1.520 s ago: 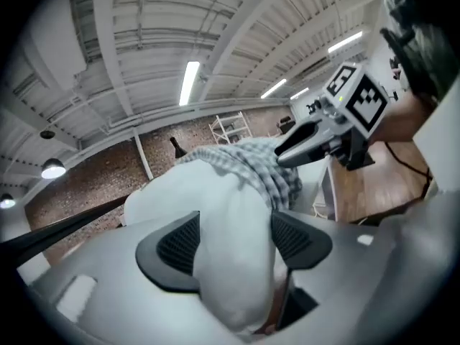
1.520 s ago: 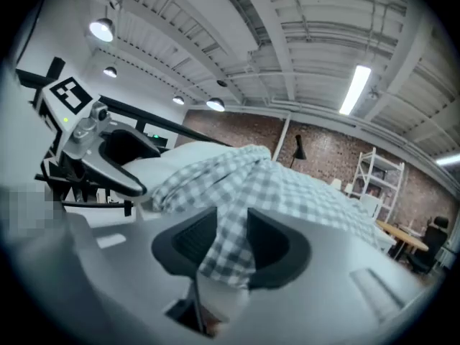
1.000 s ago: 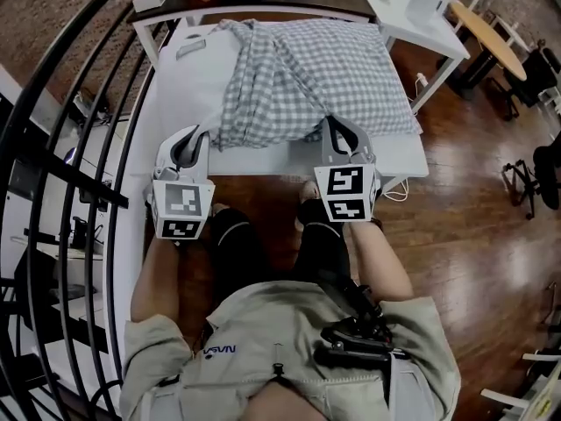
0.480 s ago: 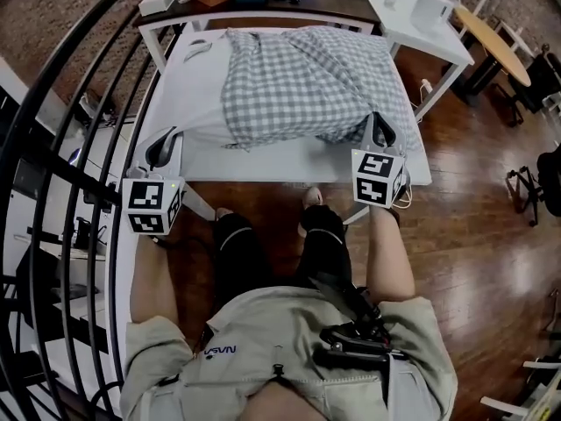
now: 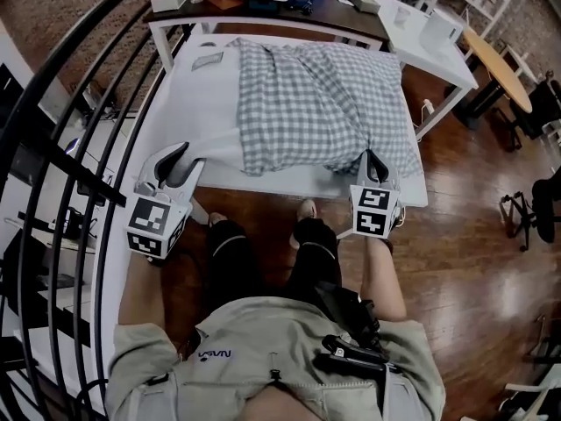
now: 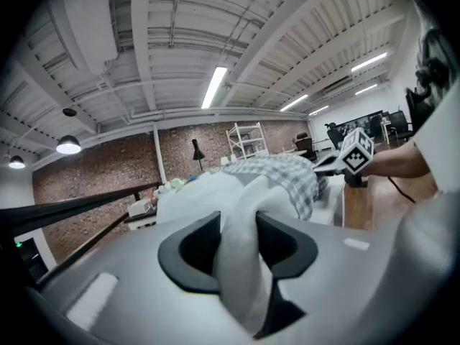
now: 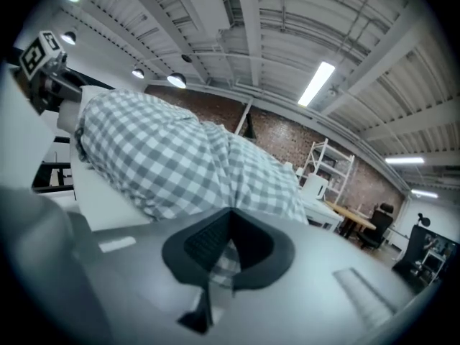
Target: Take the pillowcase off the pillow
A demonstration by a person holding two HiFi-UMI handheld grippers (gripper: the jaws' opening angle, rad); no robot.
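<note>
One white pillow (image 5: pixel 206 117). One checked pillowcase (image 5: pixel 324 103). One white counter (image 5: pixel 298 181) under both. Two grippers: the left gripper (image 5: pixel 195 154) and the right gripper (image 5: pixel 369 156), each with two fingers (image 5: pixel 171 158) and one marker cube (image 5: pixel 156 224). Far side: one dark counter (image 5: pixel 298 14). Far right: one round wooden table (image 5: pixel 495 55). One person (image 5: pixel 263 340).

1. A fold of the white pillow (image 6: pixel 208 192) is seen between the 2 jaws of the left gripper (image 6: pixel 238 220) and fills the gap between them. The jaws have just been opening.
2. Behind the fold, the checked pillowcase (image 6: pixel 287 175) is draped over the pillow.
3. At the right, the right gripper (image 6: pixel 321 166) is seen at the pillowcase's edge, carried by a bare forearm (image 6: pixel 392 164).
4. A brick wall (image 6: pixel 93 171) is seen beyond.
</note>
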